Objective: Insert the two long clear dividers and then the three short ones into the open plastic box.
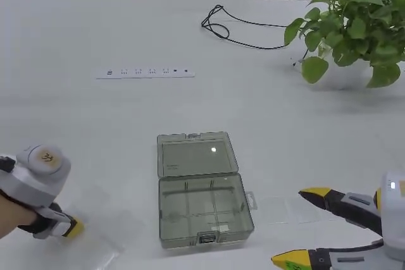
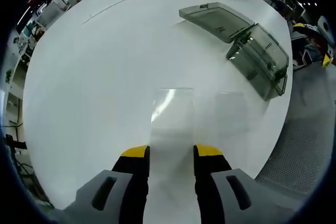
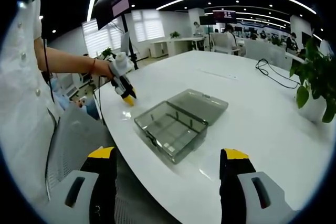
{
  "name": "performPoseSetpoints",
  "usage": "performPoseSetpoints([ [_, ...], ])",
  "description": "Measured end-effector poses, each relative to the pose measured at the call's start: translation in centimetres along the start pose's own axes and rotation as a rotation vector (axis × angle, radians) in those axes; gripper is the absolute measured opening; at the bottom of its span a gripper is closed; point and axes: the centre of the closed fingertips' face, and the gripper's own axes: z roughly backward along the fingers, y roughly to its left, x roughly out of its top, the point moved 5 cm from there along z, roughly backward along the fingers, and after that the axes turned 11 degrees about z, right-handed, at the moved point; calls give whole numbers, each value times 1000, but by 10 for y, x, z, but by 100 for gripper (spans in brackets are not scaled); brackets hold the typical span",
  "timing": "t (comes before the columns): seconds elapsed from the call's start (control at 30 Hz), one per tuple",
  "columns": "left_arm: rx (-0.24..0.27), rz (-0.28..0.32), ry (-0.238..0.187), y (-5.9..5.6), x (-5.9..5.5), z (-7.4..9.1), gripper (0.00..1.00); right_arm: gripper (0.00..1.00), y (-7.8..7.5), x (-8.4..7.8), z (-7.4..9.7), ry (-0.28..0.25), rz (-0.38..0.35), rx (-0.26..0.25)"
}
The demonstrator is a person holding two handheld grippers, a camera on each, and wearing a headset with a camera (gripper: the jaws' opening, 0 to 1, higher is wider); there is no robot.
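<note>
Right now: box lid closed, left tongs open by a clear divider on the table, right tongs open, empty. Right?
No. The lid is open, folded back behind the box, as the head view shows. The left tongs by the clear divider and the empty right tongs both stand open.

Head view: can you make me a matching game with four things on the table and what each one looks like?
Things:
1. plastic box
2. plant
3. cable
4. power strip

Looks:
A. black, thin and looped
B. green and leafy, at the far right
C. white, long and flat
D. grey and see-through, lid open

Pairs: 1-D, 2-B, 3-A, 4-C
</note>
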Motion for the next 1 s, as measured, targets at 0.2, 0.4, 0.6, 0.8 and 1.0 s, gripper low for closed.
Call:
performPoseSetpoints([
  [0.2,-21,21,0,-1,-1,1,32,81,0,1,-1,2,4,5],
  [0.4,-36,40,-5,-2,-1,1,31,81,0,2,-1,3,5,5],
  [0.6,-67,77,-24,-3,-2,3,31,81,0,3,-2,5,9,10],
  [0.8,-99,138,-64,-5,-5,5,31,81,2,5,-5,6,15,20],
  [1.0,-131,201,-137,-8,-1,16,31,80,4,10,-10,7,25,37],
])
